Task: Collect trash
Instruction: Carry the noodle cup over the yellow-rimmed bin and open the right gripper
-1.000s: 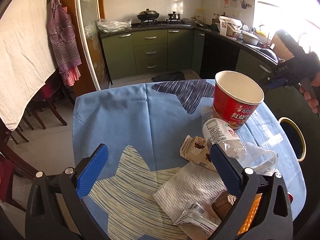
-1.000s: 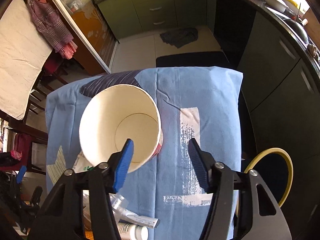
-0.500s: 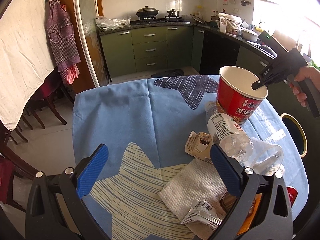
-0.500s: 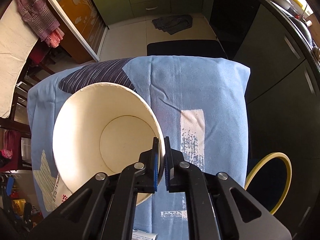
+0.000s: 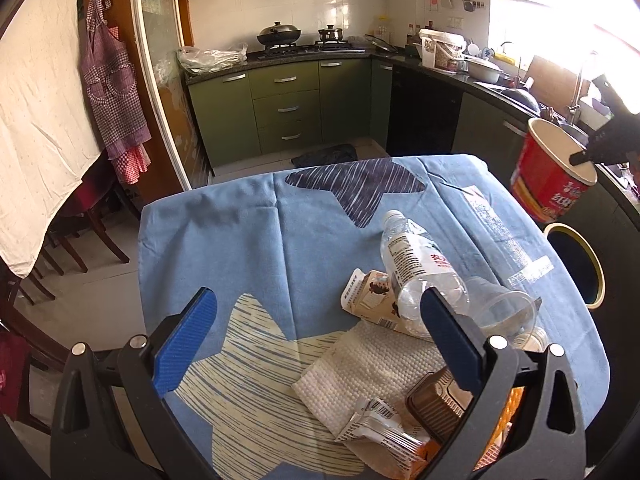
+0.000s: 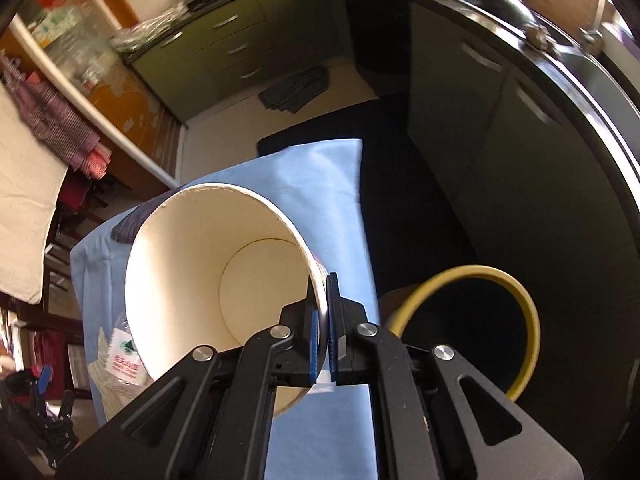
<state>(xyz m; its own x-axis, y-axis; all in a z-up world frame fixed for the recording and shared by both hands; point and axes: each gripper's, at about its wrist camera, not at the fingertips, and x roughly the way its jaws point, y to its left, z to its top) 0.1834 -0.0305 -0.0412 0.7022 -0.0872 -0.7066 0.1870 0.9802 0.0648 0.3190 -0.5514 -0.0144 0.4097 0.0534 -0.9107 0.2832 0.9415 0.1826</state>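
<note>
The red instant-noodle cup (image 5: pixel 550 176) hangs in the air off the right edge of the table, tilted, its white inside (image 6: pixel 224 280) empty. The right gripper (image 6: pixel 320 332) is pinched tight on the cup's rim, one blue pad inside the wall and one outside, with only the paper wall between them. Just below and beside the cup stands the yellow-rimmed bin (image 6: pixel 468 320), its dark mouth open on the floor next to the table; in the left wrist view the cup sits above the bin's rim (image 5: pixel 596 272).

The left gripper (image 5: pixel 320 340) hovers low over the near end of the table with its jaws spread wide, holding and touching nothing. Between and beyond its blue pads lies the remaining litter: a clear plastic bottle (image 5: pixel 420 272) on its side, resting across a small milk carton (image 5: pixel 368 300); a clear plastic cup (image 5: pixel 504 312) lying just right of the bottle; a white paper towel (image 5: pixel 360 372) spread flat; a crumpled snack wrapper (image 5: pixel 380 428) at its near edge; and a brown plastic tray (image 5: pixel 436 404) partly hidden by the right finger.

The table wears a blue tablecloth (image 5: pixel 240 248) printed with a dark star and a pale striped star. Beyond it is a kitchen with green cabinets (image 5: pixel 280 108), a wok (image 5: pixel 279 34) and pot on the hob, a dark cloth on the floor (image 5: pixel 324 156), and a checked apron (image 5: pixel 114 92) hanging by the doorway on the left.
</note>
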